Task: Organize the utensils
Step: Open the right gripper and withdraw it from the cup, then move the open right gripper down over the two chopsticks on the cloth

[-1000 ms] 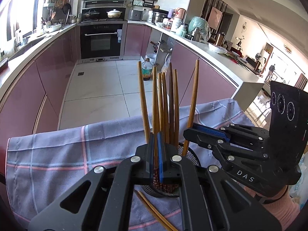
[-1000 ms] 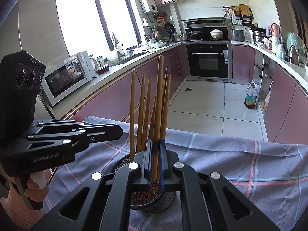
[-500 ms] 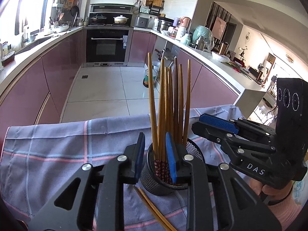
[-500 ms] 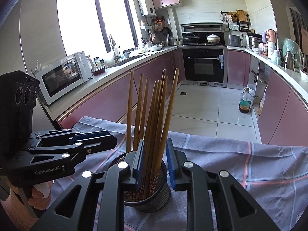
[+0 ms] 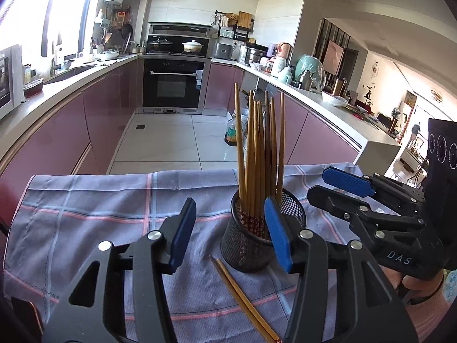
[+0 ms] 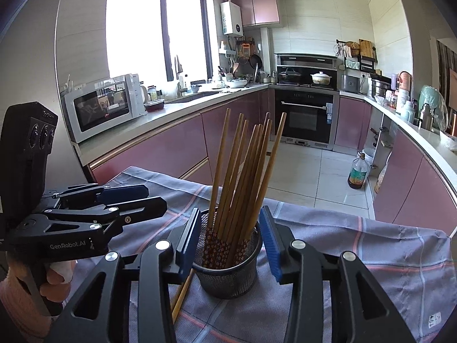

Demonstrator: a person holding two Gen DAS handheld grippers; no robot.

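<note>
A: Where do the chopsticks (image 6: 240,177) stand?

B: Upright in the black mesh cup (image 6: 228,268) on the plaid cloth (image 5: 94,214) over the bench, decorated ends down. In the right wrist view they fan toward one o'clock; in the left wrist view they stand nearly straight, at twelve.

A: And the left gripper (image 5: 230,228)?

B: Its jaws are opening, already well apart. The gap between them lies over bare cloth at about nine o'clock from the cup. The right-hand blue pad overlaps the cup's near rim in the picture, but I cannot tell whether it touches. Nothing is held.

A: How is it posed?

B: Pointing forward and tilted down toward the cloth. From the right wrist view it reaches in from nine o'clock, fingers roughly level, with the person's hand (image 6: 57,274) wrapped around the grip below.

A: The right gripper (image 6: 228,243)?

B: Its jaws are opening too. The cup and the chopsticks sit between its blue pads (image 6: 270,245), and each pad stands clear of the cup's wall. It also tilts downward. In the left wrist view it comes in from three o'clock, with fingers of the holding hand (image 5: 414,280) showing beneath it.

A: Anything loose?

B: A pair of chopsticks (image 5: 242,300) lies flat on the cloth, running from just beside the cup's base toward five o'clock in the left wrist view.
</note>
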